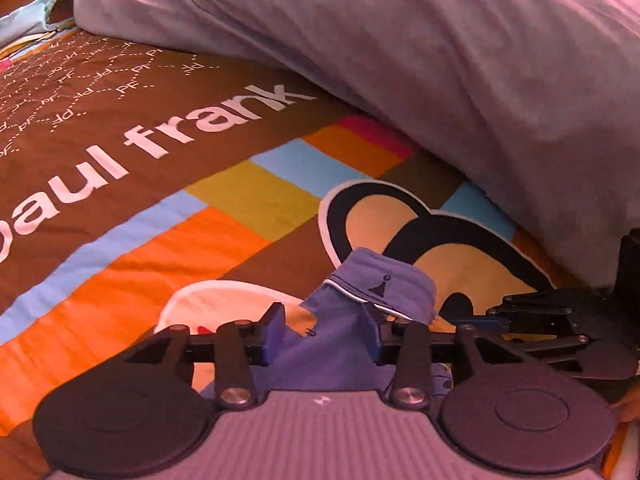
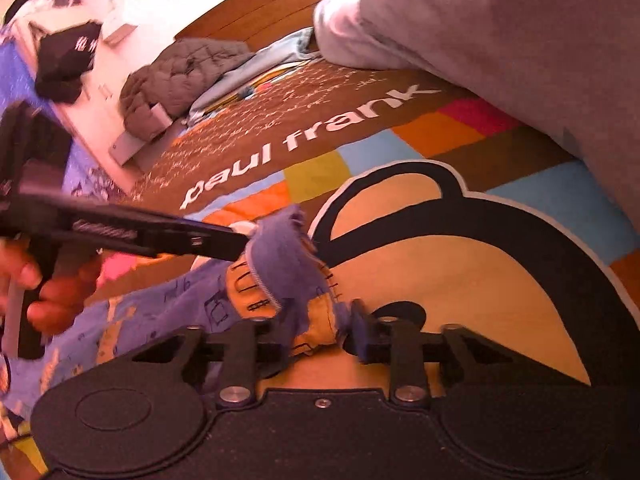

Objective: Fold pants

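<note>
The pants (image 1: 352, 308) are small, blue-purple with a zip, drawn marks and yellow patches. They lie bunched over the printed bedspread (image 1: 224, 196). My left gripper (image 1: 324, 336) is shut on a raised fold of the pants near the zip. My right gripper (image 2: 316, 340) is shut on another bunched edge of the pants (image 2: 280, 264). The two grippers are close together: the right gripper shows at the right edge of the left wrist view (image 1: 560, 332), and the left gripper with the hand holding it shows at the left of the right wrist view (image 2: 132, 232).
A large grey duvet or pillow (image 1: 460, 60) lies along the far right of the bed. A grey quilted jacket (image 2: 176, 76) and light blue cloth (image 2: 272, 60) sit at the far end. A white wall and dark hanging clothes (image 2: 68, 60) are beyond.
</note>
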The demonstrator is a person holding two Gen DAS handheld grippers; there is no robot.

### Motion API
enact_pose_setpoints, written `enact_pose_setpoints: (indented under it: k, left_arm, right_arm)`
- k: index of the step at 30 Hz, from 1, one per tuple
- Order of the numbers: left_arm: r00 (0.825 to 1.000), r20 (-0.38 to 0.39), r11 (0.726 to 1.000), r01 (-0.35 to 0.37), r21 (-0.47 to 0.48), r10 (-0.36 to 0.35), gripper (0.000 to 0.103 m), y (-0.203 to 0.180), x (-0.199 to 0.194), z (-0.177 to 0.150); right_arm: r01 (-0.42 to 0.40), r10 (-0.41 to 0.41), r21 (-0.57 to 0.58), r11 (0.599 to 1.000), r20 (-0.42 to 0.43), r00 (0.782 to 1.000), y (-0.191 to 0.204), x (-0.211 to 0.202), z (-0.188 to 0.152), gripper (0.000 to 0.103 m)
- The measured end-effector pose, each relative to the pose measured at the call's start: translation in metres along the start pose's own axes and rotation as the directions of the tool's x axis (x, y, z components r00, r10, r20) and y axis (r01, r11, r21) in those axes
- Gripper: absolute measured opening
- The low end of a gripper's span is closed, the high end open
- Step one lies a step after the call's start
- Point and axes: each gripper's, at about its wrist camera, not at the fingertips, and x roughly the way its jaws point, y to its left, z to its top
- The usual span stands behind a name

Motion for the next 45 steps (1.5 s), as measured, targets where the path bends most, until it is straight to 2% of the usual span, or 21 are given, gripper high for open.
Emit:
enact_pose_setpoints:
  k: [3,5,7,10,12,16,21,23,25,26,31,33,35,36,40,45]
  left_arm:
    - [1.000,0.015,1.000,0.008,-0.010,-0.008,0.041,-0.003,-0.009,-0.006]
    - [1.000,0.017,1.000,0.022,0.000,-0.022,0.042,-0.006,-0.017,-0.007]
    - [0.999,0.010,0.999,0.034,0.033,-0.034,0.042,-0.012,-0.027,-0.008]
    - [0.999,-0.014,0.997,0.053,0.049,-0.052,0.042,-0.017,-0.030,-0.005]
    - [0.998,-0.029,0.996,0.064,0.055,-0.063,0.042,-0.021,-0.028,-0.001]
    - [0.995,-0.080,0.991,0.073,0.115,-0.064,0.042,-0.032,-0.018,0.012]
    - [0.988,-0.142,0.978,0.086,0.192,-0.059,0.042,-0.045,0.003,0.021]
    - [0.980,-0.176,0.975,0.122,0.186,-0.089,0.043,-0.047,0.010,0.023]
    - [0.975,-0.189,0.975,0.148,0.165,-0.116,0.062,-0.045,0.012,0.024]
    - [0.973,-0.195,0.975,0.157,0.155,-0.125,0.065,-0.045,0.014,0.024]
    - [0.961,-0.250,0.980,0.153,0.125,-0.119,0.065,-0.044,0.034,0.021]
    - [0.961,-0.249,0.981,0.155,0.118,-0.122,0.064,-0.043,0.040,0.017]
    - [0.965,-0.235,0.982,0.145,0.121,-0.113,0.056,-0.044,0.041,0.015]
    - [0.969,-0.223,0.983,0.140,0.116,-0.112,0.040,-0.044,0.040,0.015]
    - [0.978,-0.183,0.995,0.103,0.014,-0.099,0.022,-0.039,0.034,0.013]
    - [0.996,-0.088,0.999,-0.014,0.048,0.018,0.015,-0.062,0.013,0.008]
  right_arm:
    - [0.025,-0.025,-0.035,0.999,0.008,1.000,0.012,-0.012,0.000,0.014]
    - [0.058,-0.056,-0.127,0.990,0.016,0.998,0.027,-0.028,-0.001,0.013]
    - [0.094,-0.086,-0.270,0.958,0.044,0.995,0.050,-0.049,-0.006,0.013]
    - [0.149,-0.125,-0.440,0.886,0.084,0.989,0.078,-0.064,-0.022,0.013]
    - [0.150,-0.141,-0.502,0.852,0.056,0.988,0.086,-0.061,-0.033,0.013]
    - [0.126,-0.155,-0.544,0.830,-0.007,0.988,0.086,-0.056,-0.046,0.012]
    - [0.092,-0.141,-0.525,0.846,-0.053,0.989,0.077,-0.057,-0.048,0.012]
    - [0.086,-0.134,-0.501,0.861,-0.061,0.989,0.072,-0.057,-0.047,0.012]
    - [0.073,-0.121,-0.471,0.879,-0.073,0.990,0.068,-0.059,-0.044,0.012]
    - [0.067,-0.115,-0.456,0.888,-0.077,0.990,0.065,-0.059,-0.044,0.012]
    - [0.046,-0.097,-0.408,0.912,-0.107,0.989,0.056,-0.056,-0.042,0.012]
    - [0.043,-0.095,-0.400,0.916,-0.112,0.989,0.055,-0.056,-0.042,0.012]
    - [0.041,-0.094,-0.396,0.917,-0.115,0.989,0.055,-0.055,-0.041,0.012]
    - [0.041,-0.094,-0.394,0.918,-0.117,0.989,0.055,-0.055,-0.041,0.012]
    - [0.039,-0.093,-0.383,0.923,-0.123,0.988,0.055,-0.056,-0.039,0.012]
    - [0.045,-0.093,-0.367,0.929,-0.115,0.989,0.054,-0.058,-0.036,0.012]
